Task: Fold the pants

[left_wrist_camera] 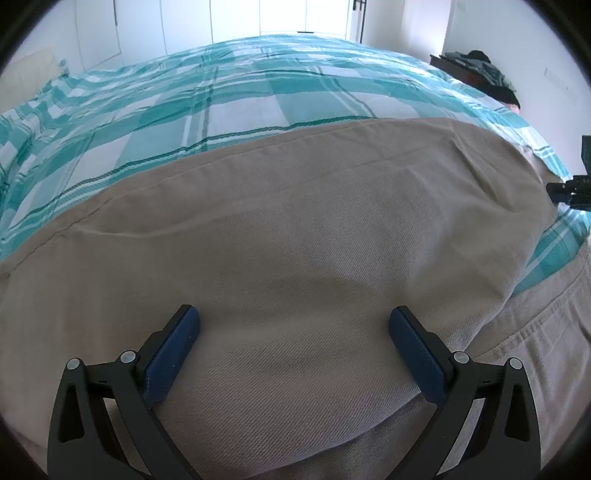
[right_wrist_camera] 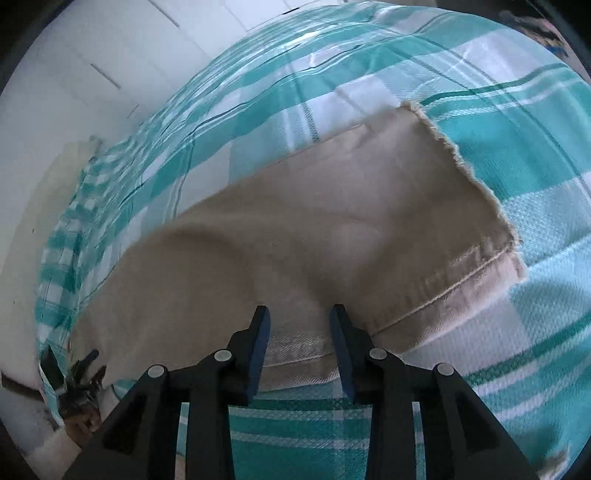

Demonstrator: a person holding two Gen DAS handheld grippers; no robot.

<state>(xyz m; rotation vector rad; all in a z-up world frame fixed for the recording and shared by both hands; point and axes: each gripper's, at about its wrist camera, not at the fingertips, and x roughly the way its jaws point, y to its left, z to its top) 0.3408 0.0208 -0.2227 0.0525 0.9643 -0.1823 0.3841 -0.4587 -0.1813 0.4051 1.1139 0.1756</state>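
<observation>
One pair of beige pants [left_wrist_camera: 295,229] lies spread on the bed, over a teal and white checked bedspread [left_wrist_camera: 229,96]. The left wrist view shows a broad, smooth stretch of the cloth with a long seam along its far edge and, at the lower right, a second stitched layer running off beneath it. The right wrist view shows what the other does not: the leg end [right_wrist_camera: 472,221], with its frayed hem and a stitched cuff, lying flat on the checks.

There are two grippers. The left gripper [left_wrist_camera: 294,321] sits low over the pants with its jaws spread wide, one blue pad [left_wrist_camera: 171,354] on each side and cloth between them, nothing pinched. The right gripper [right_wrist_camera: 300,314] has its jaws partly apart, straddling a raised ridge of fabric near the hem; I cannot tell whether the pads press it.

Only the left view takes in one dark heap of clothes [left_wrist_camera: 480,70] on a piece of furniture far right, and white cupboard doors [left_wrist_camera: 177,26] behind the bed
</observation>
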